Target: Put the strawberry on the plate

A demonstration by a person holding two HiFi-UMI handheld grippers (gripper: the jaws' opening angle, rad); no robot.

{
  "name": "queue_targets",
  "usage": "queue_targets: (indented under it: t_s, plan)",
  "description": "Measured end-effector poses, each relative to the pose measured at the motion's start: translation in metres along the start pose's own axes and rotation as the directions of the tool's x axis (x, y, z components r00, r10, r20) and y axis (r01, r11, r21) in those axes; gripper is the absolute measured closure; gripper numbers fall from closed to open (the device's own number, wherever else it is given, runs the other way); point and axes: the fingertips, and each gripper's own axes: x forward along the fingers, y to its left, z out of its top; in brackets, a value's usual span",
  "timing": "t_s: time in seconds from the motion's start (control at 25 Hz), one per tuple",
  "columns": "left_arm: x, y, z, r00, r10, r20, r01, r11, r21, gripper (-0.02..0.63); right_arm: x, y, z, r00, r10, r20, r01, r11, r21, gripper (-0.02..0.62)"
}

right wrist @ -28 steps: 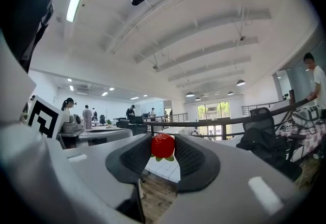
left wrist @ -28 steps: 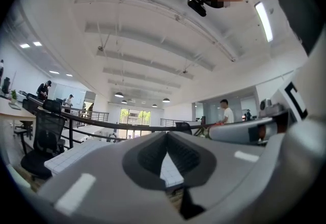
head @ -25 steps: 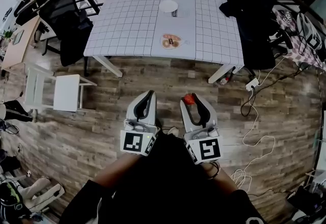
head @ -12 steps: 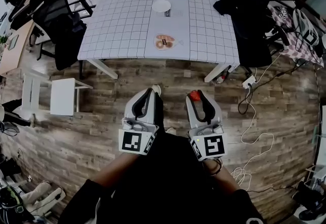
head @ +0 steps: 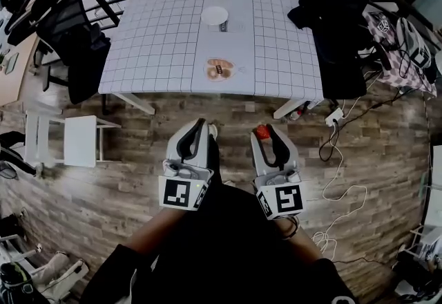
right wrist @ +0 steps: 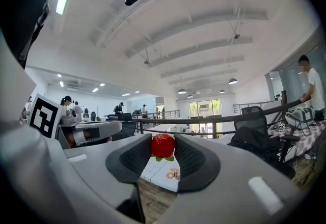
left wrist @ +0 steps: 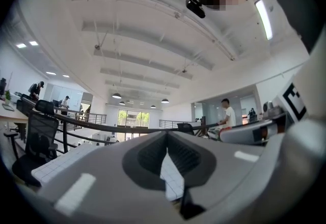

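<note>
A red strawberry (head: 262,133) sits between the tips of my right gripper (head: 265,132), which is shut on it over the wooden floor, short of the table. In the right gripper view the strawberry (right wrist: 163,145) is pinched between the dark pads, green leaves pointing down. My left gripper (head: 200,124) is beside it, jaws closed tip to tip with nothing in them; its own view shows the fingertips (left wrist: 153,142) meeting. A white plate (head: 215,15) lies at the far middle of the white gridded table (head: 159,33). A small orange-brown dish (head: 219,68) sits nearer the front edge.
A black office chair (head: 72,40) stands at the table's left and a chair draped in dark clothing (head: 338,12) at its right. A white stool (head: 65,140) is on the floor to the left. A power strip (head: 333,116) and cables (head: 342,192) lie on the right.
The table has drawn a little nearer and slid left in the head view. Both grippers keep their pose, and the strawberry stays in the right one.
</note>
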Motion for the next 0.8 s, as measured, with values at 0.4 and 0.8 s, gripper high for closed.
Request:
queue_targets:
  t_s: [0.4, 0.8]
  plan:
    - [0.087, 0.033, -0.026, 0.994, -0.084, -0.068, 0.084, 0.996, -0.004, 0.597, 0.105, -0.018, -0.012, 0.998, 0.016, -0.063, -0.016, 1.0, 0.009, 0.457]
    - [0.166, 0.137, -0.038, 0.996, -0.025, -0.082, 0.015, 0.992, -0.128, 0.597, 0.24, -0.023, 0.017, 0.995, 0.052, -0.089, -0.057, 0.997, -0.046, 0.456]
